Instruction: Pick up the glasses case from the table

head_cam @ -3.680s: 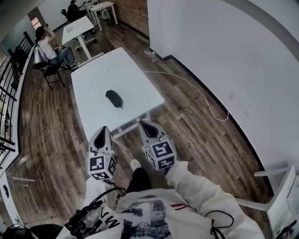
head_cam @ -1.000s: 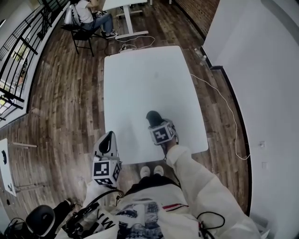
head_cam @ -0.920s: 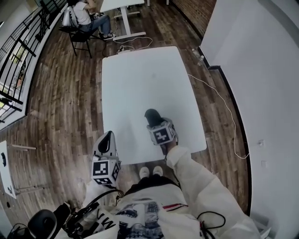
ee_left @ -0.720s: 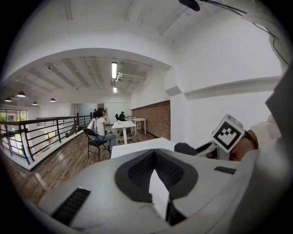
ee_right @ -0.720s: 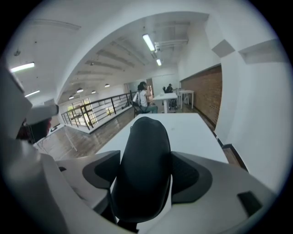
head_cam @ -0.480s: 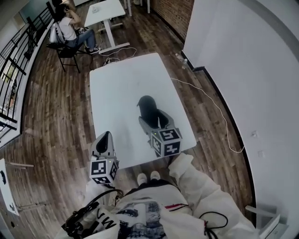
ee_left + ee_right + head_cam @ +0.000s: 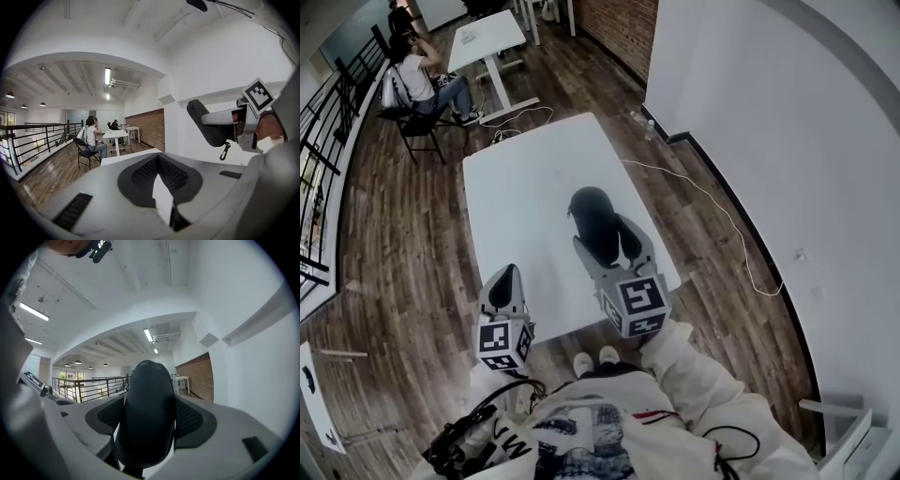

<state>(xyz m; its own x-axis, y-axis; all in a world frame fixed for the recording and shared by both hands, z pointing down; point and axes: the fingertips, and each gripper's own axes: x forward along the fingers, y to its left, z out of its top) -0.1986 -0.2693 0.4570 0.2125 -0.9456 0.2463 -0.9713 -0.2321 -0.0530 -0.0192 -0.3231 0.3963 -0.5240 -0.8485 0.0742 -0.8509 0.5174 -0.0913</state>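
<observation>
The black oval glasses case (image 7: 592,214) is off the white table (image 7: 511,197), clamped between the jaws of my right gripper (image 7: 602,236). In the right gripper view the case (image 7: 145,418) fills the gap between both pads, standing upright. The left gripper view shows the case (image 7: 206,125) in the air at the right, with a small clip dangling under it. My left gripper (image 7: 505,281) hangs low at the left, off the table's near edge, shut and holding nothing.
A person sits on a chair (image 7: 411,89) beyond the table's far end, by a second white table (image 7: 485,37). A cable (image 7: 712,211) trails over the wood floor along the white wall on the right. A railing (image 7: 323,122) runs at the left.
My right gripper, shut on the case on the table a second ago, has risen with it toward the camera. The left gripper has stayed low at the left.
</observation>
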